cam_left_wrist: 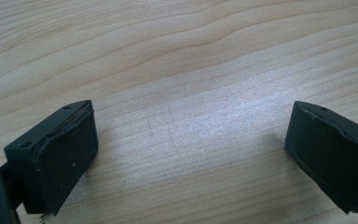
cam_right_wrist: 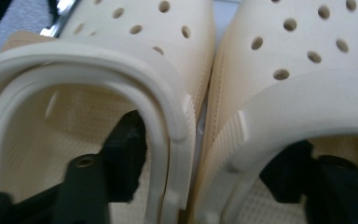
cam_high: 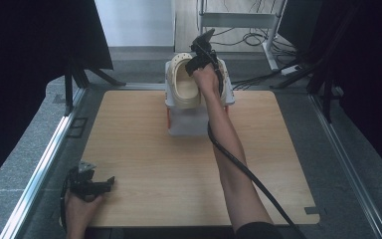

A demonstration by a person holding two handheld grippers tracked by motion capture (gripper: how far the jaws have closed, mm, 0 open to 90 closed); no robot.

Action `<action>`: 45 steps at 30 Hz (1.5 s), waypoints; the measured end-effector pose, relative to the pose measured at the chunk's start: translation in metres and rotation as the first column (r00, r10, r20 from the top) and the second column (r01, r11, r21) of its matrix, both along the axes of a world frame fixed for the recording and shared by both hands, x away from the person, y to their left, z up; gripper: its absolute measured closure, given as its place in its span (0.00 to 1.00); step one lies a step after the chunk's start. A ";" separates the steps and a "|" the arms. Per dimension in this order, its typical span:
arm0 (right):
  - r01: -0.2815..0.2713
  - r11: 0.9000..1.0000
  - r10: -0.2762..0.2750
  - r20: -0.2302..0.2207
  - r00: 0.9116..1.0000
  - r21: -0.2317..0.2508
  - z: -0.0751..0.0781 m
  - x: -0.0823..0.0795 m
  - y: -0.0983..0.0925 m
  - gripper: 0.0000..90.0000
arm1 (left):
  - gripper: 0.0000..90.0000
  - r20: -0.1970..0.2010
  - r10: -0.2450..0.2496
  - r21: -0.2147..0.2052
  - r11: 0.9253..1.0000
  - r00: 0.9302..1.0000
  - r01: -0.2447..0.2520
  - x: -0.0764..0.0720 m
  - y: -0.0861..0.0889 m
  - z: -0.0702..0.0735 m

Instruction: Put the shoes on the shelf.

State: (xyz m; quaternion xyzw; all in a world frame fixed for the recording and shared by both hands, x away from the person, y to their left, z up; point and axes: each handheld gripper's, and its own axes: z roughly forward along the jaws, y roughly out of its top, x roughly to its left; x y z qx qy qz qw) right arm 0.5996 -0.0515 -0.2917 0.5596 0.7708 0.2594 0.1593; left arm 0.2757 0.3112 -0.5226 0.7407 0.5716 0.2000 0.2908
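A: Near edge first: our left gripper (cam_high: 90, 185) rests on the table (cam_high: 144, 164), jaws spread wide, nothing between them.

B: Far side: right gripper (cam_high: 202, 56) is at the pair of cream clogs (cam_high: 185, 82) on the white box (cam_high: 189, 122). One jaw sits inside each shoe, the adjoining walls between them. Can't tell if we're clamped.

A: Risk: weak pinch, one clog slips off the box.
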 end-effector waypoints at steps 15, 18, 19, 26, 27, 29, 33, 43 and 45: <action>-0.212 0.977 0.213 0.073 0.974 -0.032 0.012 -0.034 -0.024 0.16 | 0.03 0.002 0.001 0.001 1.000 1.000 -0.001 0.000 0.000 0.000; -0.257 0.966 0.259 0.105 0.960 -0.027 0.017 -0.044 -0.027 0.14 | 0.03 0.001 0.000 0.000 1.000 1.000 0.000 0.000 0.000 0.000; -0.257 0.966 0.259 0.105 0.960 -0.027 0.017 -0.044 -0.027 0.14 | 0.03 0.002 0.001 0.000 1.000 1.000 -0.001 0.000 0.000 0.000; -0.362 0.931 0.366 0.126 0.922 -0.056 0.021 -0.063 -0.027 0.07 | 0.03 0.003 0.001 0.000 1.000 1.000 -0.001 0.000 0.000 0.000; -0.389 0.919 0.394 0.135 0.909 -0.065 0.021 -0.069 -0.027 0.04 | 0.03 0.002 0.002 0.000 1.000 1.000 -0.002 0.000 0.000 0.000; -0.398 0.915 0.403 0.137 0.905 -0.065 0.021 -0.071 -0.027 0.02 | 0.03 0.003 0.002 0.000 1.000 1.000 -0.002 0.000 0.000 0.000; -0.438 0.896 0.444 0.129 0.887 -0.071 0.019 -0.085 -0.030 0.00 | 0.03 -0.003 -0.001 -0.001 1.000 1.000 0.001 0.000 0.000 0.000; -0.487 0.871 0.490 0.139 0.861 -0.056 0.015 -0.114 -0.048 0.00 | 0.03 0.004 0.005 0.000 1.000 1.000 -0.005 0.000 -0.001 0.000; -0.503 0.862 0.506 0.139 0.851 -0.054 0.012 -0.120 -0.052 0.00 | 0.03 0.003 0.009 -0.005 1.000 1.000 -0.009 0.000 -0.001 0.000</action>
